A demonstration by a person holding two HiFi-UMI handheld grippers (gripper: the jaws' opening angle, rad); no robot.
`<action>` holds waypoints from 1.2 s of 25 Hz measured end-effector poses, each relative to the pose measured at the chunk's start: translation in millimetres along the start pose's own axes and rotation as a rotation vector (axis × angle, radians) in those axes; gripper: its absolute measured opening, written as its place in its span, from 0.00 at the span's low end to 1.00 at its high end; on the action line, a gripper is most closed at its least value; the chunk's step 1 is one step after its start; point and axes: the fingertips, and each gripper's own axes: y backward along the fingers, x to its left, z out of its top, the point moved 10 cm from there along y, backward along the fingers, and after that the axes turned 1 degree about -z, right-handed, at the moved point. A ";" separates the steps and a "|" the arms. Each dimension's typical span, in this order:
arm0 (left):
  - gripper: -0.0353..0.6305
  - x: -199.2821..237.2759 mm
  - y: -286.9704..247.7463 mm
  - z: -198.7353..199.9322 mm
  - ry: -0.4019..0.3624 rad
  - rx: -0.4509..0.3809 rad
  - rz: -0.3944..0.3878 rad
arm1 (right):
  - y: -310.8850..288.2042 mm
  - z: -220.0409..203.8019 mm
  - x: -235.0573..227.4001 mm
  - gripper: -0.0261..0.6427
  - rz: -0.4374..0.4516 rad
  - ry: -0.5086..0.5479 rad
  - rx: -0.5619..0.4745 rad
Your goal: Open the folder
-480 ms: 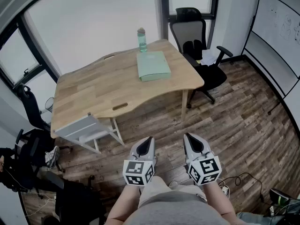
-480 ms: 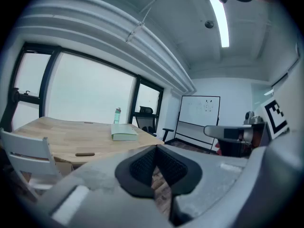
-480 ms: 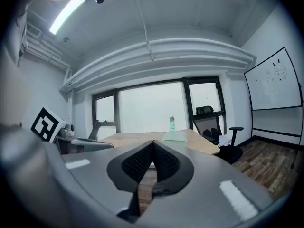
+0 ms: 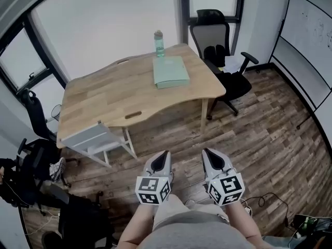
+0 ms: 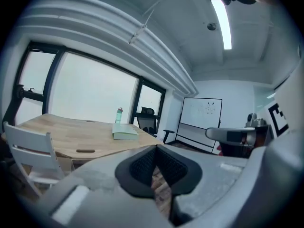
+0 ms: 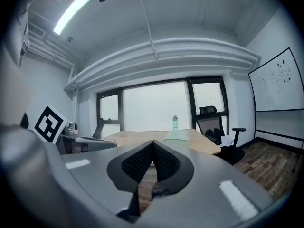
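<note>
— One folder (image 4: 171,72) is all we count: pale green, closed and lying flat, its cover down.

— Whereabouts do we place it?

— Upper middle of the head view, on the far right part of the wooden table (image 4: 114,97). It sits just beside a clear green-tinted bottle (image 4: 158,43), which stands upright at the table's far edge. We also see it small past the jaw tips in both gripper views, well apart from them.

— And our grippers?

— Two, low in the frame over the plank floor (image 4: 259,134), well short of the table. The left gripper (image 4: 165,154) has its fingers pressed together with nothing between them. The right gripper (image 4: 206,152) is the same, pads meeting at the tip and empty.

— What do we make of the surface?

— One table of light wood with a wavy near edge and a slot-shaped cutout near that edge. Apart from the folder and the bottle, we see nothing on it.

— And the room?

— Large windows run along the top of the frame, and a whiteboard (image 4: 306,35) fills the upper right. One white chair (image 4: 96,139) is drawn up at the table's near left corner. One black office chair (image 4: 220,51) stands at the upper right with some papers on its seat. Dark gear fills the lower left, and we cannot sort it out.
</note>
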 end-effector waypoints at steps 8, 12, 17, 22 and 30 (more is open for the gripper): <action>0.06 -17.7 0.4 -11.6 0.023 -0.003 0.006 | 9.0 -9.1 -7.3 0.04 0.022 -0.017 0.006; 0.06 -23.9 1.3 -13.1 0.023 -0.010 0.022 | 11.6 -11.5 -12.1 0.04 0.035 -0.022 0.010; 0.06 -24.1 4.7 -11.3 0.017 -0.011 0.047 | 4.7 -11.6 -14.5 0.04 0.052 -0.039 0.014; 0.06 -15.7 1.0 -13.6 0.034 -0.003 0.077 | -5.6 -14.6 -14.0 0.04 0.085 -0.056 0.019; 0.06 -2.5 -40.6 -3.3 0.021 0.009 0.066 | -36.4 -10.8 -41.5 0.03 0.067 -0.063 0.028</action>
